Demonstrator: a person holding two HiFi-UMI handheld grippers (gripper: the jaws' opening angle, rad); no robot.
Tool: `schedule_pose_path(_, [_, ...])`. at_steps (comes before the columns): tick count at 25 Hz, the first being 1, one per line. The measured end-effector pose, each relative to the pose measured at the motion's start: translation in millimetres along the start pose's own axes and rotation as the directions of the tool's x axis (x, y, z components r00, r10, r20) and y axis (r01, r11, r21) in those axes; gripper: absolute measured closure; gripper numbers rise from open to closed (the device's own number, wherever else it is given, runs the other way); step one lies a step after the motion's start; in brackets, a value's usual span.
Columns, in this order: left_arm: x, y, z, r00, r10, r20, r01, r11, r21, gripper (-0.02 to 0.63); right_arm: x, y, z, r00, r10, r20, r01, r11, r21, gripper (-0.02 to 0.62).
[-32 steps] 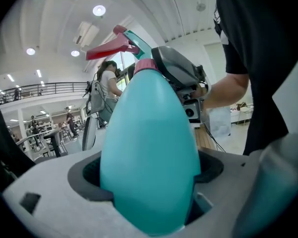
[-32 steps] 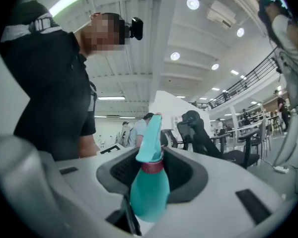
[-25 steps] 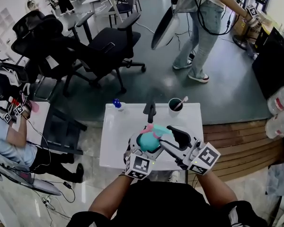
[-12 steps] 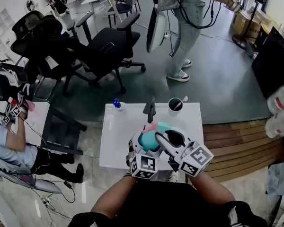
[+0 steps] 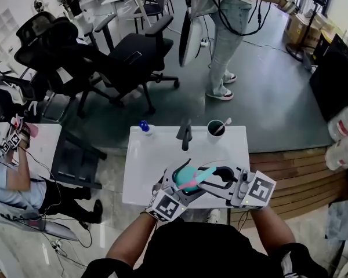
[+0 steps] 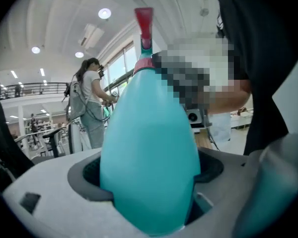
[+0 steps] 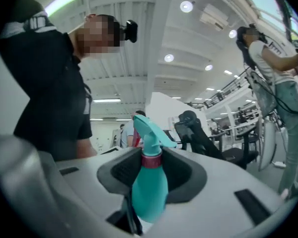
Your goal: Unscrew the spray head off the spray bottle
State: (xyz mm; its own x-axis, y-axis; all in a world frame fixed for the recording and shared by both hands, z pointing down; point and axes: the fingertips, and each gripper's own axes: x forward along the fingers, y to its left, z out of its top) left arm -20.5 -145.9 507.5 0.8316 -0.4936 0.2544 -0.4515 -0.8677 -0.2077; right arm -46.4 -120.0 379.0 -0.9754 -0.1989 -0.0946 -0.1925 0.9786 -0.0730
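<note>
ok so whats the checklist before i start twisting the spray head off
1. Spray bottle body held: ok, the left hand-held gripper is clamped round it.
2. Right hand-held gripper on the spray head: ok, its jaws have just been closing, and the pink collar sits between the pads, which look to touch it.
3. Grip firm enough to turn: cannot tell.
4. Spray head on the bottle: ok, not yet unscrewed.
5. Room over the table: ok, the cup stands apart at the far edge.
</note>
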Motion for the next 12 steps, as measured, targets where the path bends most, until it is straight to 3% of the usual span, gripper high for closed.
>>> schedule_pose_path(2, [0, -5, 2, 1.000, -0.023, 0.011, 0.022, 0.999, 0.029, 0.138, -2, 8, -2, 0.997, 0.053, -0.047, -0.054, 0.998, -0.016, 0.459])
schedule_pose_path(4, [1, -1, -3, 1.000, 0.007, -0.001, -0.007, 1.000, 0.015, 0.138, -2, 4, -6, 0.997, 0.030, -0.065, -0.032, 0.999, -0.037, 0.456])
schedule_pose_path(7, [4, 12, -8, 0.996, 0.082, -0.019, -0.083, 0.995, -0.058, 0.138, -2, -11, -9, 0.996, -0.087, -0.016, 0.086, 0.996, -0.027, 0.446])
schedule_pose_path(10, [6, 25, -6, 0.988, 0.155, -0.009, -0.155, 0.977, -0.146, 0.138, -9, -29, -13, 0.970, -0.234, 0.057, 0.232, 0.972, 0.049, 0.428])
schedule_pose_path(12, [5, 31, -17, 0.979, 0.202, -0.039, -0.205, 0.960, -0.189, 0.138, -10, -33, -20, 0.956, -0.289, 0.057, 0.282, 0.954, 0.098, 0.428])
